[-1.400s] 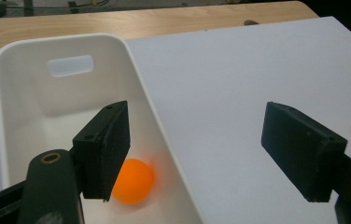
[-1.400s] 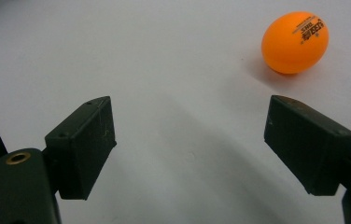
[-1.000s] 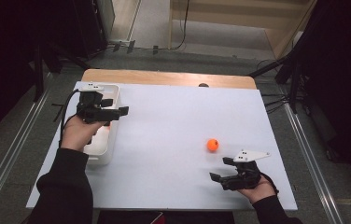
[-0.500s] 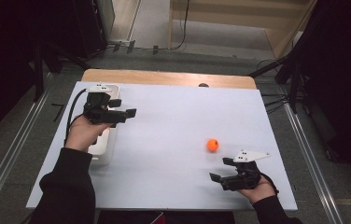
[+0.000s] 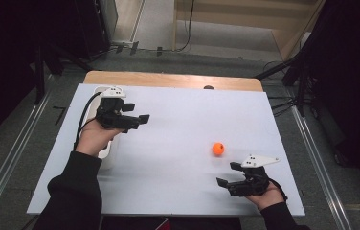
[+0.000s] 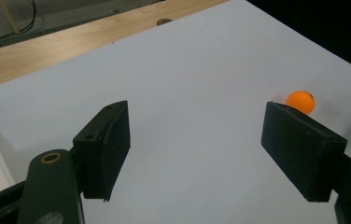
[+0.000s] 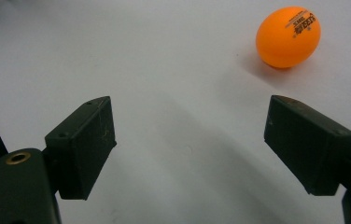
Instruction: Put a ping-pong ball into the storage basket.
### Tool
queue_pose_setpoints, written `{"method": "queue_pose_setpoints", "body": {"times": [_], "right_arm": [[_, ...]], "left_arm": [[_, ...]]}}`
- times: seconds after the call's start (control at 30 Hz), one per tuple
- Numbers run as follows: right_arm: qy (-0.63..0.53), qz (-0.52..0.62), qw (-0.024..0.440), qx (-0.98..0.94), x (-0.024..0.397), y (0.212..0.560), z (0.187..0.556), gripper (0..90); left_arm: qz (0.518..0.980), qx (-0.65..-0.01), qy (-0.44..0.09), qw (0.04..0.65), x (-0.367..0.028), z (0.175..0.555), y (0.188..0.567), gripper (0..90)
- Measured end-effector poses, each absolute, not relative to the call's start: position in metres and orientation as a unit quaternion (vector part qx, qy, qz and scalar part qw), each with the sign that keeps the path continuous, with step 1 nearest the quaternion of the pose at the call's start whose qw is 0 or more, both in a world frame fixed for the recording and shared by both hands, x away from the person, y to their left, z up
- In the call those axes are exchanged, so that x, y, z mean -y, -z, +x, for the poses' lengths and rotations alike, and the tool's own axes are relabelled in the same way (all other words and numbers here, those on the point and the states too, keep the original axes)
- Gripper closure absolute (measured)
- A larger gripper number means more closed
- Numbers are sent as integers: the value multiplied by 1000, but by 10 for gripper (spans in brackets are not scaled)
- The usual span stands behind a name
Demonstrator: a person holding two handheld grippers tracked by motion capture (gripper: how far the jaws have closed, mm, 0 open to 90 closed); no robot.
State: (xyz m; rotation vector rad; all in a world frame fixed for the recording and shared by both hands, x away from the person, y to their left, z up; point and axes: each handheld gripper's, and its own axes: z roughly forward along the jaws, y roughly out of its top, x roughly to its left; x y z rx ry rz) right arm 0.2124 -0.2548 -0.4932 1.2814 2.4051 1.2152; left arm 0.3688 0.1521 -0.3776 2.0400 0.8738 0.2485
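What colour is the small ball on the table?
The ball is orange with small black print; the right gripper view shows it best.

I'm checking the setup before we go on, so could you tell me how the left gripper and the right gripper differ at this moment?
The left gripper is held at the table's far left, beside the white tray; the right gripper sits at the near right edge. The orange ball lies just beyond the right gripper, but well across the table from the left gripper. Both have open jaws with nothing between them.
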Motion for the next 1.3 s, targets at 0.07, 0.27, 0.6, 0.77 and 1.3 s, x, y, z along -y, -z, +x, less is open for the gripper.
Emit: {"method": "queue_pose_setpoints", "body": {"times": [0.07, 0.27, 0.6, 0.77, 1.3], "right_arm": [[-406, 429, 78, -803, 255, 493, 212, 149], [-406, 431, 80, -802, 257, 493, 210, 149], [-405, 435, 80, -800, 258, 494, 207, 149], [-404, 439, 82, -798, 259, 494, 206, 149], [-403, 440, 83, -798, 260, 494, 204, 149]], "left_arm": [[822, -348, -100, 439, -149, 368, 377, 243], [822, -340, -97, 446, -139, 367, 376, 243], [825, -329, -86, 451, -124, 364, 377, 243], [824, -329, -80, 454, -120, 364, 377, 245], [821, -328, -93, 458, -107, 360, 381, 245]]}}
